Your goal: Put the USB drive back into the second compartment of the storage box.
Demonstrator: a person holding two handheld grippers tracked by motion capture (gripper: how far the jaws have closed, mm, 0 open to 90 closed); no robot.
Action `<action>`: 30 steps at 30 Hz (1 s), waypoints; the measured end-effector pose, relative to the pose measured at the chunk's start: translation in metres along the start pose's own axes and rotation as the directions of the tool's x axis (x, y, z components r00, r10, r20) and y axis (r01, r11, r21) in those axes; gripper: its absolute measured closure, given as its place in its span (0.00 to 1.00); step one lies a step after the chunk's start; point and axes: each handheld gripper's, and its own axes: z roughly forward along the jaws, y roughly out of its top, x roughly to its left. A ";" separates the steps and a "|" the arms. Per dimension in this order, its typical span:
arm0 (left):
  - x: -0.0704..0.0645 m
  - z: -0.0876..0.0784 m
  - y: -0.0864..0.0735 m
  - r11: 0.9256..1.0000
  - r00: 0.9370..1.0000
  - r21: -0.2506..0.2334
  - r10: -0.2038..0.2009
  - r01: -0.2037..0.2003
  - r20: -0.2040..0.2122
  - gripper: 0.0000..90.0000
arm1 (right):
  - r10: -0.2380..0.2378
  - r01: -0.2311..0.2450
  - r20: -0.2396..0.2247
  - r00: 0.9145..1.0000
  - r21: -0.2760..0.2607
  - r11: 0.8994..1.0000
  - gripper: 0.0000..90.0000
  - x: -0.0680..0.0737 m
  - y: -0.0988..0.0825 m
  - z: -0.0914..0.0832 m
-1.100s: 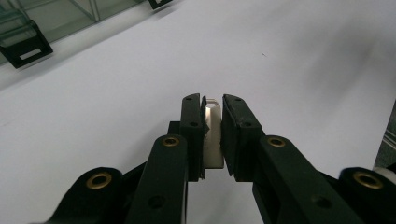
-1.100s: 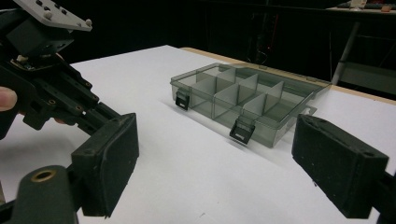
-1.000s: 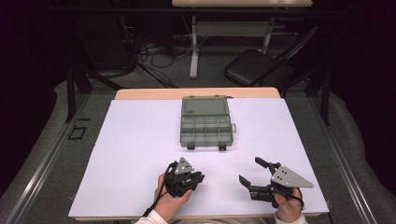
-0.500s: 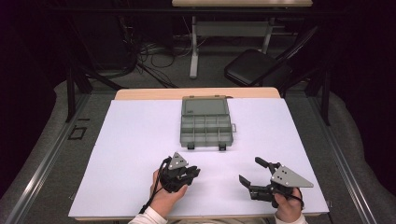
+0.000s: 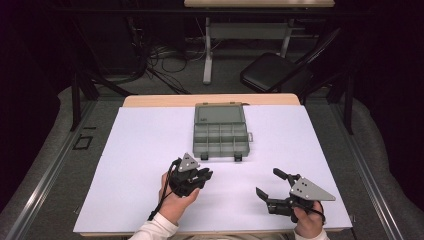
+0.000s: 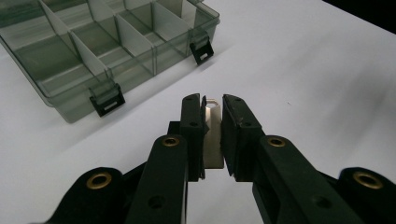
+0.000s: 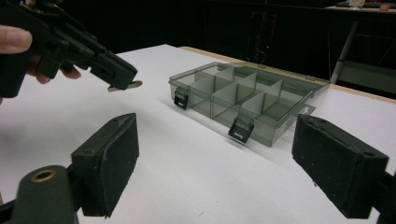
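Note:
A small flat silvery metal piece [image 6: 213, 137] is clamped between the jaws of my left gripper [image 6: 212, 100]; its tip sticks out past them [image 7: 127, 86]. In the high view the left gripper [image 5: 204, 175] hovers above the white table, just short of the front left corner of a smoky clear compartment box [image 5: 220, 132]. The box [image 6: 93, 46] lies open with empty compartments and two black latches on its front wall. My right gripper [image 5: 266, 183] rests near the table's front right, jaws wide open and empty, facing the box [image 7: 247, 95].
A white sheet [image 5: 140, 150] covers the table, with a bare wooden strip at the far edge [image 5: 210, 100]. Beyond the table stand a black chair [image 5: 275, 72] and tangled floor cables [image 5: 165, 55].
My left gripper has moved forward, away from the person and toward the box's front edge, still shut on the metal piece. The right gripper has stayed put.

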 end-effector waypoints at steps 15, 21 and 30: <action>0.014 0.005 0.022 1.000 1.000 0.011 -0.014 0.014 -0.001 0.88 | 0.005 -0.005 0.004 1.000 0.000 1.000 0.16 -0.003 -0.001 -0.001; 0.018 0.005 0.034 1.000 1.000 0.006 -0.006 0.006 -0.017 0.88 | 0.019 -0.019 0.009 1.000 -0.001 1.000 0.16 -0.003 -0.002 -0.002; 0.027 0.011 0.045 1.000 0.999 0.023 -0.014 0.015 -0.031 0.88 | 0.015 -0.015 0.005 1.000 -0.003 1.000 0.16 -0.004 -0.001 -0.002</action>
